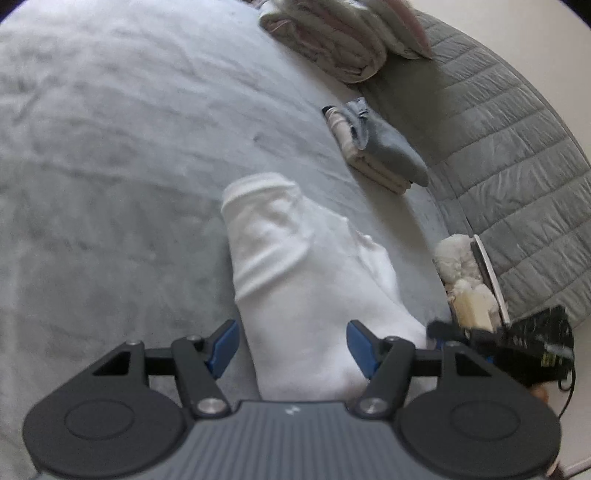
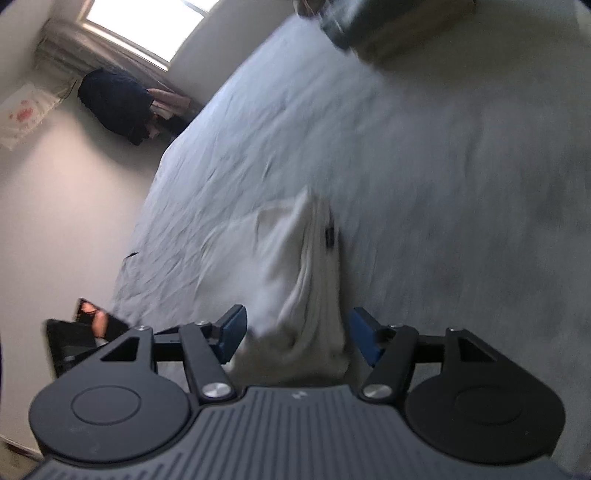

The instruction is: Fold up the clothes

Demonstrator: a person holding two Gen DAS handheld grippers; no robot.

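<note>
On grey bed (image 1: 110, 166), white garment (image 1: 295, 277), window (image 2: 147, 26) behind.

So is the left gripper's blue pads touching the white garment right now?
Apart. The left wrist view shows the left gripper open, grey bedsheet visible between its left pad and the white garment.

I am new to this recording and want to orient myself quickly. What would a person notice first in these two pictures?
First comes the white garment, folded into a long bundle on the grey bedspread, lying between the open blue pads of the left gripper; the right gripper also stands open around it. Next, a small folded stack and a rolled blanket lie farther back by the quilted headboard.
</note>
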